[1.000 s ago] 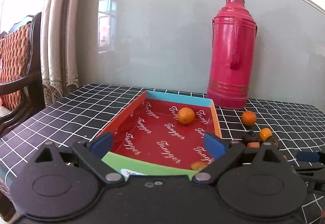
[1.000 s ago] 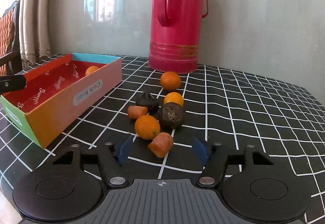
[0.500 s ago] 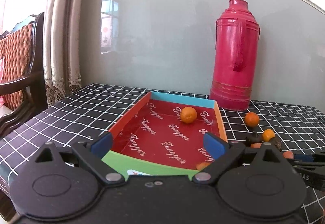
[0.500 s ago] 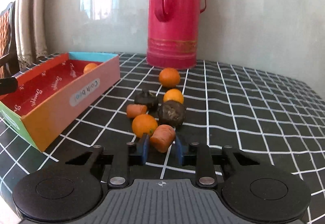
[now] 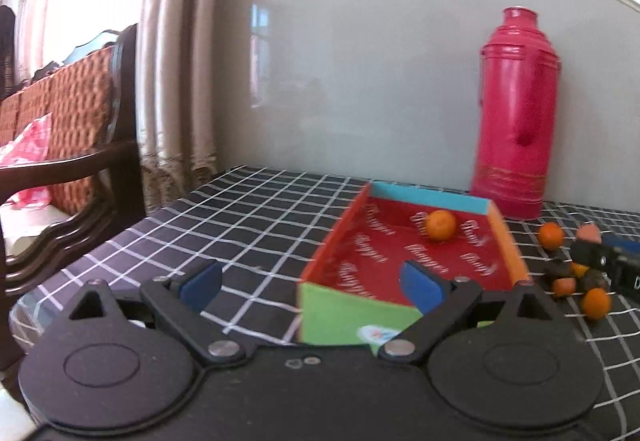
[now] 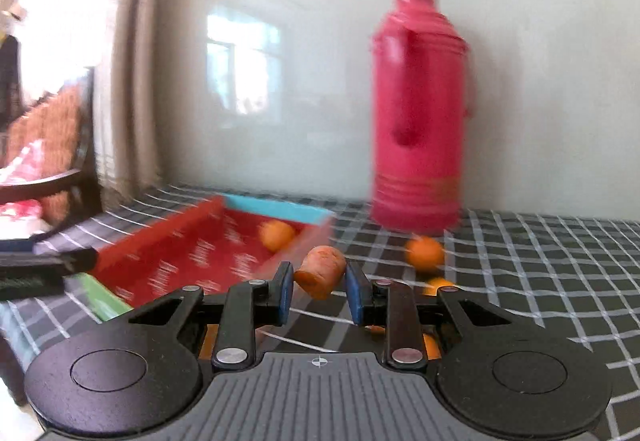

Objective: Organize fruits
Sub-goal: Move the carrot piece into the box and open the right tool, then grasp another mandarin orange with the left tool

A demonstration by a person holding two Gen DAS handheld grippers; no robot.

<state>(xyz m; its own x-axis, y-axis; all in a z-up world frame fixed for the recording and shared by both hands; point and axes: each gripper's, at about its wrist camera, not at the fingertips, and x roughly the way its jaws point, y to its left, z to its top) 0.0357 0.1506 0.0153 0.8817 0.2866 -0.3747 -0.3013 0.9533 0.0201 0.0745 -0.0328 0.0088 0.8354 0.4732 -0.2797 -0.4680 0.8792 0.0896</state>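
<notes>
**One fruit boxed, second in the air, rest still out**

The orange chunk (image 6: 321,276) is pinched between the fingers of the right gripper (image 6: 319,293), lifted off the counter (image 6: 540,281) and just beside the near right edge of the red box (image 6: 180,253). Not dropped yet. One tangerine (image 5: 440,224) already lies in the box near its blue far wall.

Left gripper (image 5: 310,283) has its fingers spread wide, holding nothing, hovering by the box's green end.

Left to do: the pile (image 5: 576,281) right of the box — orange round ones, dark ones, another small orange chunk — plus a lone tangerine (image 5: 551,235) near the red thermos (image 5: 516,113). Mostly undone, I judge.

Hard to read: right view is motion-blurred, box lettering smeared. Pile partly blocked by the right gripper's body in both views; exact count unclear. What the dark fruits are, can't tell.
</notes>
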